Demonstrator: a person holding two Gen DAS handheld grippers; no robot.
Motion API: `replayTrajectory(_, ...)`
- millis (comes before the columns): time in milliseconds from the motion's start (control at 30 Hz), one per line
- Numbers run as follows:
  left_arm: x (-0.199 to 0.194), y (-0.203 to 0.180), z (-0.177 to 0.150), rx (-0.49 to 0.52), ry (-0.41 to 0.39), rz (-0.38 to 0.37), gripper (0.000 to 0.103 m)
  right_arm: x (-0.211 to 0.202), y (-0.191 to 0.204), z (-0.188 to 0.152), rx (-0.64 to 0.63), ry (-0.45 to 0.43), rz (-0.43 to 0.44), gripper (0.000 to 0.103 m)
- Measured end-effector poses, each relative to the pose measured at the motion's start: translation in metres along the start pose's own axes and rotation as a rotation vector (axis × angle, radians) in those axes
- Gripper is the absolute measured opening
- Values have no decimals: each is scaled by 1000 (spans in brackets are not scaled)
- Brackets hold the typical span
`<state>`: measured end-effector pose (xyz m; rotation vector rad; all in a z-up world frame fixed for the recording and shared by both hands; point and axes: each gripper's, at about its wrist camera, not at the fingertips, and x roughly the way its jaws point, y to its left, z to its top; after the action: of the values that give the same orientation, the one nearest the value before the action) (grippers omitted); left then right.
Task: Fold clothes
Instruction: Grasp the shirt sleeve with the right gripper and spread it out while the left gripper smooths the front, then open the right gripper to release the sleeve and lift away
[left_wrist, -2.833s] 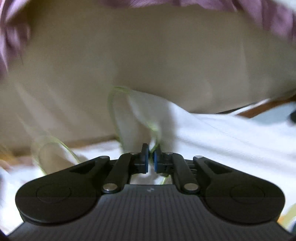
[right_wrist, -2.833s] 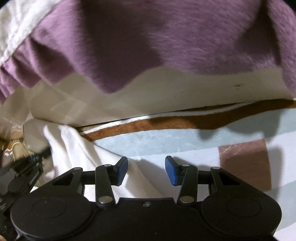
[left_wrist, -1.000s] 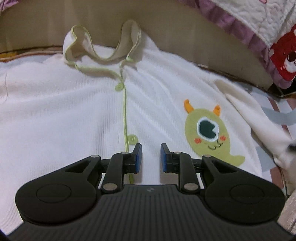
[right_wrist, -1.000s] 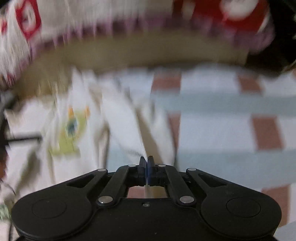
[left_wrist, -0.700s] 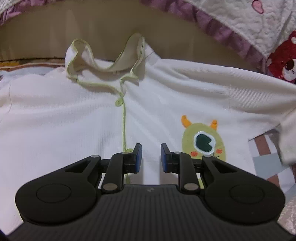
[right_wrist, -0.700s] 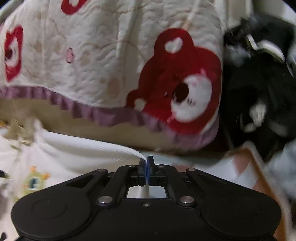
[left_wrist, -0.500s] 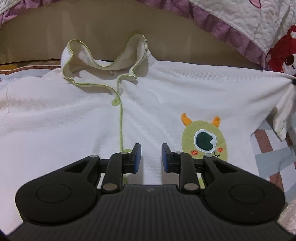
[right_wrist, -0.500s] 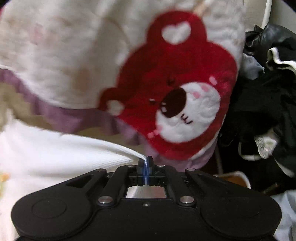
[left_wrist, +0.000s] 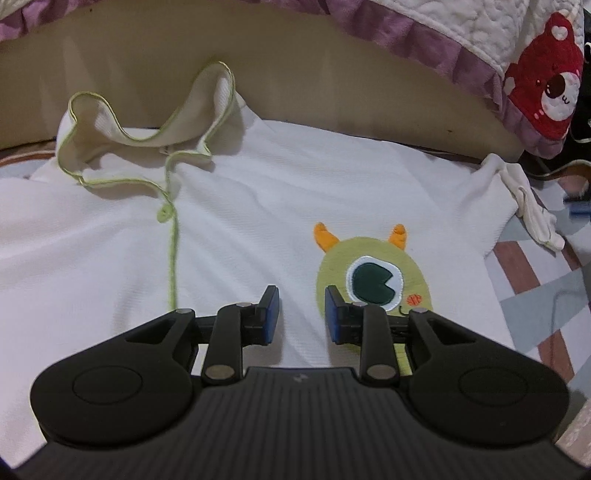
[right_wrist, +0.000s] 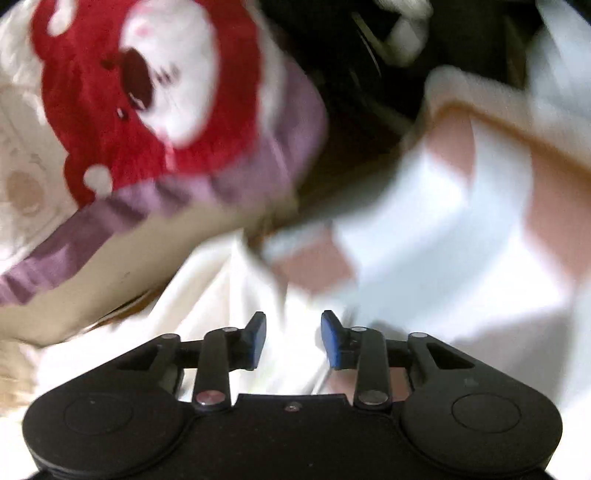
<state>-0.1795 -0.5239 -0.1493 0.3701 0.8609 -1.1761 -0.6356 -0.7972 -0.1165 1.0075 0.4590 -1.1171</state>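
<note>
A white shirt (left_wrist: 236, 229) lies spread flat on the bed, front up. It has a green-trimmed collar (left_wrist: 147, 133), a green button placket and a green monster patch (left_wrist: 373, 277). Its right sleeve (left_wrist: 524, 199) lies stretched out to the right. My left gripper (left_wrist: 301, 314) is open and empty, hovering low over the chest beside the patch. My right gripper (right_wrist: 293, 339) is open and empty above the sleeve cloth (right_wrist: 229, 295); that view is blurred by motion.
A quilted blanket with a purple frill and a red bear (left_wrist: 550, 85) hangs at the back right, also in the right wrist view (right_wrist: 147, 96). A beige cushion edge (left_wrist: 295, 74) runs behind the collar. A checked bedsheet (left_wrist: 535, 280) and dark clothes (right_wrist: 369, 55) lie right.
My right gripper opened and let go of the sleeve, which now lies stretched out to the right. My left gripper opened and shifted right towards the monster patch.
</note>
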Motion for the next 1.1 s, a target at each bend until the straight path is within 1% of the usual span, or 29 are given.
replayTrajectory(67, 1, -3, -2, 2, -3, 5, 26, -8, -7, -26, 48, -17, 13, 43)
replayTrajectory(100, 0, -4, -2, 7, -5, 14, 26, -12, -10, -39, 73, -26, 20, 45)
replayTrajectory(133, -1, -4, -2, 4, -8, 20, 26, -14, -11, -50, 100, -29, 37, 46)
replayTrajectory(167, -2, -4, -3, -3, -10, 24, 26, -11, -10, -54, 139, -25, 62, 46)
replayTrajectory(233, -5, -2, -3, -20, -14, 30, 26, -2, -5, -59, 203, -18, 106, 53)
replayTrajectory(300, -7, 1, -4, -40, -16, 32, 26, 10, 3, -63, 245, -16, 140, 63)
replayTrajectory(367, -8, 3, -6, -51, -16, 40, 26, 19, 12, -61, 247, -75, 90, 69)
replayTrajectory(433, -8, 6, -8, -60, -13, 53, 26, 28, 22, -60, 245, -137, 36, 70)
replayTrajectory(467, -8, 8, -9, -66, -12, 59, 26, 32, 28, -57, 208, -178, -19, 69)
replayTrajectory(500, -9, 11, -10, -72, -12, 65, 26, 36, 34, -55, 166, -220, -77, 52)
replayTrajectory(533, -11, 14, -10, -79, -13, 70, 26, 40, 37, -51, 119, -245, -119, 29)
replayTrajectory(567, -12, 17, -11, -83, -14, 76, 26, 36, 39, -43, 44, -283, -168, 7)
replayTrajectory(700, -19, 34, -14, -81, -8, 112, 26, 13, 44, -12, -271, -436, -364, 7)
replayTrajectory(733, -20, 40, -15, -80, -5, 123, 26, 4, 41, -1, -326, -466, -400, 7)
replayTrajectory(867, -23, 61, -21, -123, 7, 130, 26, -12, 18, 51, -439, -454, -471, 7)
replayTrajectory(900, -24, 65, -22, -139, 10, 131, 26, -10, 15, 60, -482, -426, -479, 6)
replayTrajectory(933, -25, 68, -23, -153, 10, 130, 26, -9, 15, 65, -515, -415, -484, 6)
replayTrajectory(967, -26, 70, -23, -160, 9, 127, 26, -7, 15, 69, -549, -394, -509, 4)
replayTrajectory(1067, -27, 70, -23, -160, 10, 126, 26, -2, 11, 73, -558, -324, -546, 4)
replayTrajectory(1100, -27, 70, -22, -156, 11, 126, 26, 0, 8, 73, -539, -305, -547, 4)
